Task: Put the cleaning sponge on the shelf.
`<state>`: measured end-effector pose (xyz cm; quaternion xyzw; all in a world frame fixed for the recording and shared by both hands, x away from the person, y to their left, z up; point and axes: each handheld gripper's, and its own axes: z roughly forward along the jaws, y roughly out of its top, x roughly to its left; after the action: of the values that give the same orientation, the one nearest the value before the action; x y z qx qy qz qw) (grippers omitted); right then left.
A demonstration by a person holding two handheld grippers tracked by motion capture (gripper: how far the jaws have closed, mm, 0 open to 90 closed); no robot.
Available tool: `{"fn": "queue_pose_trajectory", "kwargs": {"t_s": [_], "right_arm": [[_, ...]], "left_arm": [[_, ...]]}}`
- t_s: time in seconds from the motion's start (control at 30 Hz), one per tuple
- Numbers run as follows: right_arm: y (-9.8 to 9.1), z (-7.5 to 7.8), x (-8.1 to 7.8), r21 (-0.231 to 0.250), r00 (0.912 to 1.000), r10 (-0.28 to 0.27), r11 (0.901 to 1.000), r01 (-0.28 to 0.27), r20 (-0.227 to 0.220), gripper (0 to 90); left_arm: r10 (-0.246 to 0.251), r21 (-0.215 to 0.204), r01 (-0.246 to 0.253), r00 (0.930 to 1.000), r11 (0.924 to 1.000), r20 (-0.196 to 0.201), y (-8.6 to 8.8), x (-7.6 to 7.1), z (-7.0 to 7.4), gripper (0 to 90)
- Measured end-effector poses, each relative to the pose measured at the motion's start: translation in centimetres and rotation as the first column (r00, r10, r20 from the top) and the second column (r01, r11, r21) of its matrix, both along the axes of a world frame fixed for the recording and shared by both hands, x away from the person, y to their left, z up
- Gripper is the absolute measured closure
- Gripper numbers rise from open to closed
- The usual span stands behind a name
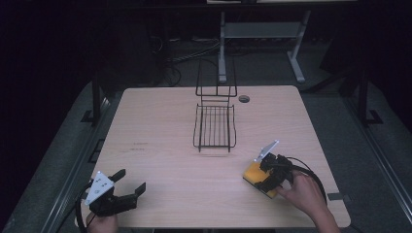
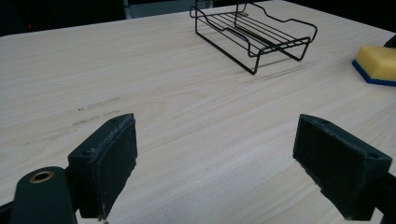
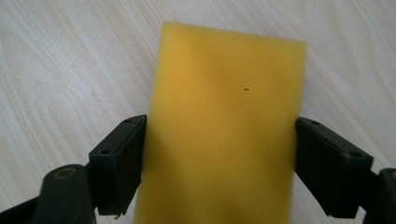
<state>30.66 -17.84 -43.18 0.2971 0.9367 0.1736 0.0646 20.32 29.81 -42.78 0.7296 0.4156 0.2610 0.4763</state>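
One sponge point(image 3: 224, 130), one wire rack point(image 1: 214, 127) are sitting on the counter point(image 1: 160, 145); right tongs point(image 3: 219, 154) are pinching the sponge near the counter's right edge; left tongs point(image 2: 224, 163) are gaping wide, touching nothing.

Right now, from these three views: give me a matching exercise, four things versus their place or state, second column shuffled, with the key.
Things
1. left gripper
2. right gripper
3. sponge
4. wire rack

Place or state
A. yellow top, blue underside, lying flat at the table's near right
B. jaws set on either side of the sponge
C. black, near the middle of the table, nothing in it
D. jaws wide apart over bare wood at the near left

Pairs: 1-D, 2-B, 3-A, 4-C
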Motion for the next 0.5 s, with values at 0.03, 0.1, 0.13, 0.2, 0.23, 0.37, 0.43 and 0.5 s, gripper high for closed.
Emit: {"fn": "queue_pose_trajectory", "kwargs": {"t_s": [0.03, 0.1, 0.13, 0.2, 0.23, 0.37, 0.43, 0.5], "right_arm": [[0.0, 0.0, 0.0, 0.000, 1.0000, 0.000, 1.0000, 0.000, 0.000, 21.7], [0.0, 0.0, 0.0, 0.002, 1.0000, -0.002, 1.0000, 0.002, -0.001, 22.5], [-0.1, 0.1, 0.0, 0.005, 1.0000, -0.003, 1.0000, 0.003, -0.004, 23.5], [-0.1, 0.1, 0.0, 0.007, 1.0000, -0.003, 1.0000, 0.003, -0.005, 23.9], [-0.1, 0.1, 0.1, 0.009, 1.0000, -0.001, 1.0000, 0.001, -0.006, 24.2], [0.0, 0.7, -0.2, 0.022, 0.9998, 0.008, 0.9997, -0.009, 0.020, 25.1], [0.2, 1.0, -0.2, 0.021, 0.9994, 0.019, 0.9996, -0.019, 0.029, 25.3], [0.5, 1.4, -0.3, 0.022, 0.9988, 0.029, 0.9993, -0.030, 0.040, 25.3]], "left_arm": [[0.000, 0.000, 0.000, 1.0000, 1.0000, 0.000, 0.0, 0.0, 0.0, 13.0], [0.000, 0.000, 0.000, 1.0000, 1.0000, 0.000, 0.0, 0.0, 0.0, 13.0], [0.000, 0.000, 0.000, 1.0000, 1.0000, 0.000, 0.0, 0.0, 0.0, 13.0], [0.001, 0.000, -0.001, 1.0000, 1.0000, 0.001, 0.0, 0.0, 0.0, 13.0], [0.001, 0.000, -0.001, 1.0000, 1.0000, 0.002, 0.0, 0.0, 0.0, 13.0], [0.002, 0.001, -0.002, 1.0000, 1.0000, 0.003, 0.0, 0.0, 0.0, 12.9], [0.000, -0.001, 0.000, 1.0000, 1.0000, 0.001, 0.0, 0.0, 0.0, 13.0], [0.001, 0.000, -0.001, 1.0000, 1.0000, 0.002, -0.1, 0.0, 0.0, 13.0]]}}
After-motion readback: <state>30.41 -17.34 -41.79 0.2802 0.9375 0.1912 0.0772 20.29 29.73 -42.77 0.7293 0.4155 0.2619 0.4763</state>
